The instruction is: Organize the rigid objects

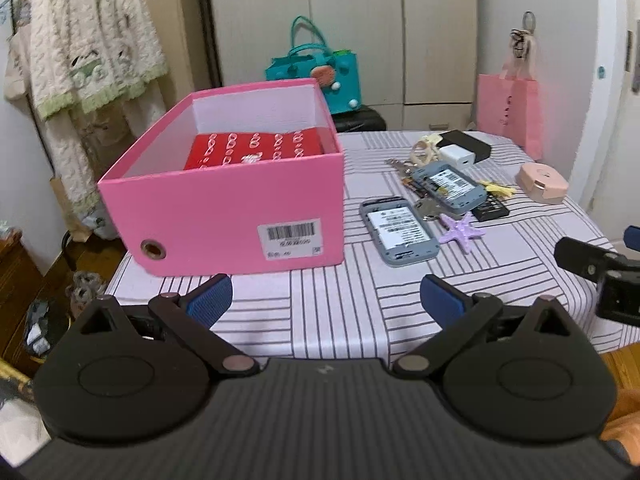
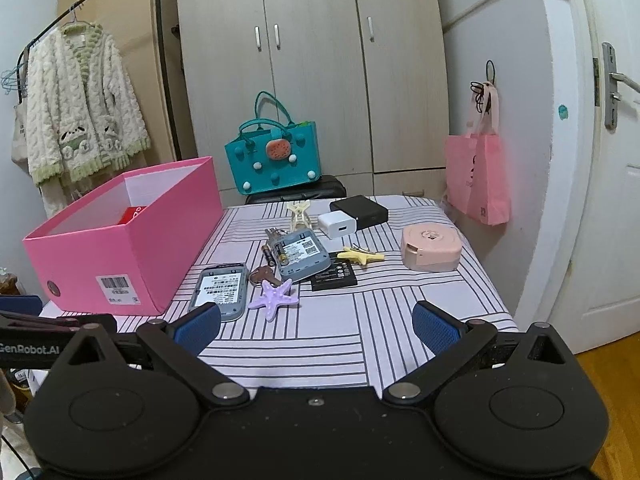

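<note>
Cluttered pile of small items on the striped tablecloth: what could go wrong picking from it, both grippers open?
1. The upper grey device with the barcode label overlaps the keys, AA batteries and flat black battery pack; a grab there may drag its neighbours.
2. The flat purple starfish touches the lower grey device, so fingers may catch both.
3. The pink cardboard box already holds a red patterned box, which limits drop space.
</note>
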`<control>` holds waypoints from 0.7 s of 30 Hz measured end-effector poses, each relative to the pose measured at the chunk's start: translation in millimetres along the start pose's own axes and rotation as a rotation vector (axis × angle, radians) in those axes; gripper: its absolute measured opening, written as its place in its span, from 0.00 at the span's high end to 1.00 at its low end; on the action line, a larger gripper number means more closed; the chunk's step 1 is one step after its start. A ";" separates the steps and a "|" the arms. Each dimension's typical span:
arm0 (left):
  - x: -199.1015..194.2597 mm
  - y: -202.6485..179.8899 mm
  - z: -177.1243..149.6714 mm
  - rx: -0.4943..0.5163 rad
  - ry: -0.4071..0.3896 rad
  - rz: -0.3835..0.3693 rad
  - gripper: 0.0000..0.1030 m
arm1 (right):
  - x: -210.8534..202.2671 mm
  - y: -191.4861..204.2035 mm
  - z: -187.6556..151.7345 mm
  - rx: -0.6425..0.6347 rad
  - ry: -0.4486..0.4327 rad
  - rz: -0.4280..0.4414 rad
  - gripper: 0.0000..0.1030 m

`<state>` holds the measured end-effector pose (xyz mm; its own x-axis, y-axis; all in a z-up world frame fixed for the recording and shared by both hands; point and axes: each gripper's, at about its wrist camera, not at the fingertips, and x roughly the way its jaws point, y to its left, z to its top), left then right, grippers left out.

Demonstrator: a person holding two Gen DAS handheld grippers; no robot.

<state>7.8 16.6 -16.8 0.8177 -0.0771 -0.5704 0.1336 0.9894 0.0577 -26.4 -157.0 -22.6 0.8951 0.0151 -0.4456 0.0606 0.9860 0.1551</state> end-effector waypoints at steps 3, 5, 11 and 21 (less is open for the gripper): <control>-0.3 -0.7 -2.4 -0.001 -0.028 0.023 0.02 | 2.0 -6.8 -3.8 0.037 -0.019 0.025 0.00; -0.6 -1.8 -4.1 0.007 -0.028 0.018 0.02 | 5.3 -13.8 -4.7 0.086 -0.023 0.033 0.00; -4.1 -0.3 -2.6 0.052 -0.107 0.097 0.02 | 9.2 -39.7 -6.4 0.186 -0.070 0.072 0.00; 0.5 47.6 24.3 0.076 -0.078 0.041 0.02 | 30.2 -75.4 -4.8 0.121 -0.006 0.012 0.00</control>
<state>28.2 60.7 5.6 0.8642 -0.0489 -0.5007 0.1385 0.9799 0.1433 -6.1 -230.0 -52.0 0.8987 0.0251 -0.4379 0.1028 0.9585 0.2660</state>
